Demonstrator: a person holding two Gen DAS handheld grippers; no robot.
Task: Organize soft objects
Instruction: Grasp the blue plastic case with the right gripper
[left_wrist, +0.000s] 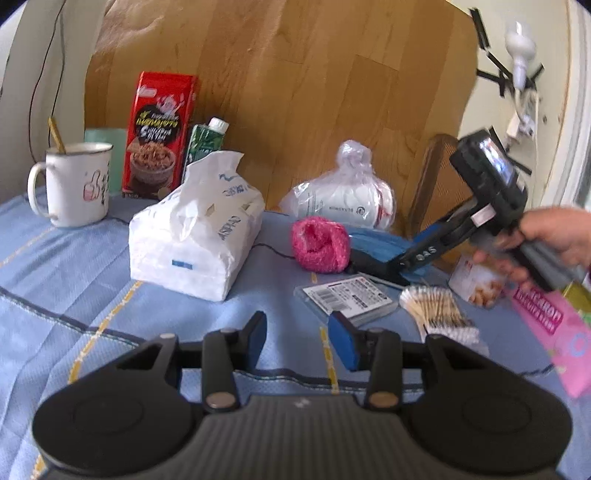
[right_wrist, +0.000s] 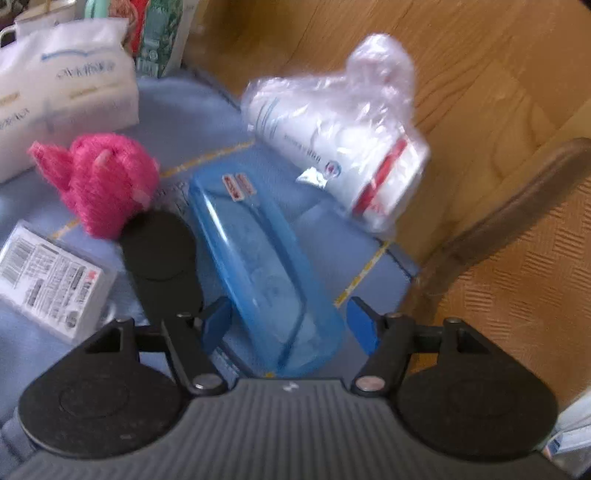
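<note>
A fluffy pink sock ball (left_wrist: 320, 244) lies mid-table on the blue cloth; it also shows in the right wrist view (right_wrist: 107, 184). A white tissue pack (left_wrist: 195, 229) lies left of it, and a clear bag of white cotton pads (left_wrist: 343, 195) sits behind it at the table's back edge, also in the right wrist view (right_wrist: 343, 136). My left gripper (left_wrist: 301, 338) is open and empty, low over the cloth near the front. My right gripper (right_wrist: 291, 321) is open, its fingers on either side of a blue plastic case (right_wrist: 266, 266), just right of the sock.
A mug (left_wrist: 74, 184), a red cereal box (left_wrist: 159, 133) and a green carton (left_wrist: 205, 147) stand at the back left. A barcode-labelled flat pack (left_wrist: 347, 299), cotton swabs (left_wrist: 439, 310) and a pink packet (left_wrist: 554, 325) lie at the right. A wooden chair (right_wrist: 517, 206) stands beyond the table edge.
</note>
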